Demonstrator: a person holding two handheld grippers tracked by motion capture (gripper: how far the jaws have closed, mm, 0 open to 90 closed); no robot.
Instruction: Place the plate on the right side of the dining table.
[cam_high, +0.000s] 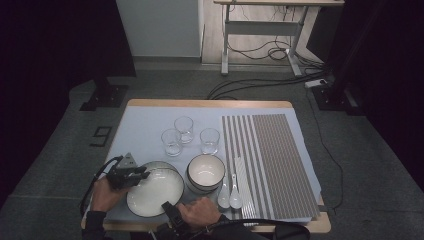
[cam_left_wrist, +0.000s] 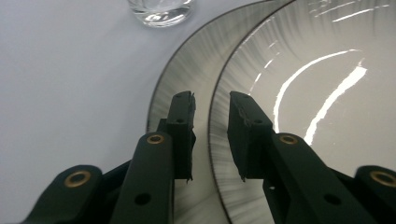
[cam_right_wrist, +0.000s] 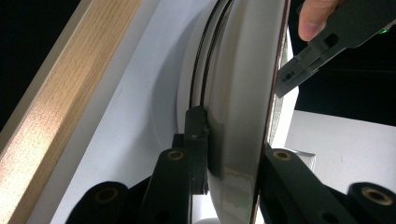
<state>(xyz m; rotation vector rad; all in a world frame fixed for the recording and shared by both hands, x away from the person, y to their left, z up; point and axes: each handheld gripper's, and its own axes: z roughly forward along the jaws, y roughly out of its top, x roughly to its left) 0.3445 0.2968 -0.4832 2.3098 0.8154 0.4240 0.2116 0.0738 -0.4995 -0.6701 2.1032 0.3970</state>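
Pale smooth tabletop (cam_high: 145, 125), right gripper (cam_right_wrist: 231, 154) clamped on glossy round plate (cam_high: 155, 190), left gripper (cam_left_wrist: 210, 135) slightly parted astride its rim.

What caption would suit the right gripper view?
Right gripper clamps the top plate's rim, lifting it off the stack.

No legible text, label, brand, number or sign appears on any surface; the plates (cam_high: 155, 189), the bowls (cam_high: 205, 171), the three glasses (cam_high: 184, 128), the spoons (cam_high: 229, 196) and the striped mat (cam_high: 272, 160) are unmarked. The black jaws in both gripper views carry brass rivets and no lettering.
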